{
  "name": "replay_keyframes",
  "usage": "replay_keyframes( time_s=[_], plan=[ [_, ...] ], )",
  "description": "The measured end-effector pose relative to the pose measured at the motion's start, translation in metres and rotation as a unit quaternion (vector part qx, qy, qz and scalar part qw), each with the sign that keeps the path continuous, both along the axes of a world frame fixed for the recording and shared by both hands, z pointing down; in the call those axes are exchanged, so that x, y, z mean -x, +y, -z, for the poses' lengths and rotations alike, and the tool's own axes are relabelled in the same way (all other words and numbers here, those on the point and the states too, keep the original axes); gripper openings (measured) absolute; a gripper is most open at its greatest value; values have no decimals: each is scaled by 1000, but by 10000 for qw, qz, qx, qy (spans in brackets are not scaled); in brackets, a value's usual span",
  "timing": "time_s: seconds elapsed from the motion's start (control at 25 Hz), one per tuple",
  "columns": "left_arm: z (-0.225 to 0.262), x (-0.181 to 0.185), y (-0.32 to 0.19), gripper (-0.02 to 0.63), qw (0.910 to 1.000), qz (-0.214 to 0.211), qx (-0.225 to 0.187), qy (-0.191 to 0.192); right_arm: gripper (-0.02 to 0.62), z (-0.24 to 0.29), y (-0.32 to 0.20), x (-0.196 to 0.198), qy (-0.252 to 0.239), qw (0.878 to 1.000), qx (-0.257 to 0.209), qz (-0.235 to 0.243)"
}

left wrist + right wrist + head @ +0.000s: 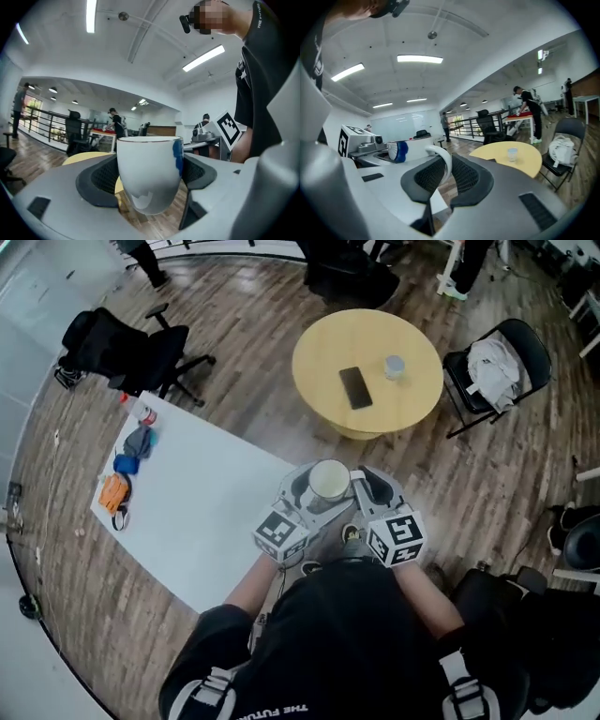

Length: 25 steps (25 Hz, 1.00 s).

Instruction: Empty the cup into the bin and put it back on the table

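**White cup held in both grippers, short of the round table**

The cup (pixel 328 481), smooth glazed white with a rounded bottom and a blue patch (pixel 177 154) by the rim, hangs upright on the person's side of the round yellow table (pixel 323 357). Its inside looks plain and pale. The left gripper (pixel 149 176) clamps the cup's body between dark mesh-textured pads (pixel 104 177). The right gripper (pixel 446 176) stands narrow, pinching the thin handle (pixel 443 159). On the round table lie a dark phone (pixel 355 387) and a small tumbler (pixel 395 367). The black shirt (pixel 356 634) reads "THE FUTUR".

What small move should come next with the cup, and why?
Probably carry the cup upright while turning to look for the bin: none shows in any view. The left tongs clamp its body, its handle sits between the right tongs, and it hangs beside the white table, not on it.
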<state>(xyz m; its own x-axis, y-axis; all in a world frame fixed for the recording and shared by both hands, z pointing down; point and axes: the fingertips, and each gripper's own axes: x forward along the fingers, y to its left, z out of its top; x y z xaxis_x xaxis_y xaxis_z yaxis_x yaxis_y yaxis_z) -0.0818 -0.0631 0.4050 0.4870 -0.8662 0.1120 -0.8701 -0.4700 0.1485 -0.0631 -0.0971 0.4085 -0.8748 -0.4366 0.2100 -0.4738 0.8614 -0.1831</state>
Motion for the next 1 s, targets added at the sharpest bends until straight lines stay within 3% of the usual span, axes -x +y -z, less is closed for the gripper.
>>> replay_keyframes(
  time_s=[0.28,0.48,0.56,0.72,0.88,1.0],
  plan=[
    [-10,-145,-70,391,9875,-1532,358,79,57,-10,-62,-156,177,9876,280,-1533],
    [-61,-215,-109,391,9688,-2172,1167,238,57,-64,-96,-230,462,9709,953,-2147],
    [-100,-229,-122,391,9562,-2299,1781,340,57,-106,-106,-243,562,9610,1555,-2218],
    [-183,-249,-124,391,9214,-2439,2978,532,57,-193,-104,-263,845,9329,2742,-2176],
    [-242,-260,-119,391,8927,-2469,3695,747,57,-253,-96,-274,1031,9079,3474,-2105],
    [-267,-263,-119,391,8790,-2474,3984,865,57,-279,-95,-276,1126,8958,3735,-2128]
  ],
)
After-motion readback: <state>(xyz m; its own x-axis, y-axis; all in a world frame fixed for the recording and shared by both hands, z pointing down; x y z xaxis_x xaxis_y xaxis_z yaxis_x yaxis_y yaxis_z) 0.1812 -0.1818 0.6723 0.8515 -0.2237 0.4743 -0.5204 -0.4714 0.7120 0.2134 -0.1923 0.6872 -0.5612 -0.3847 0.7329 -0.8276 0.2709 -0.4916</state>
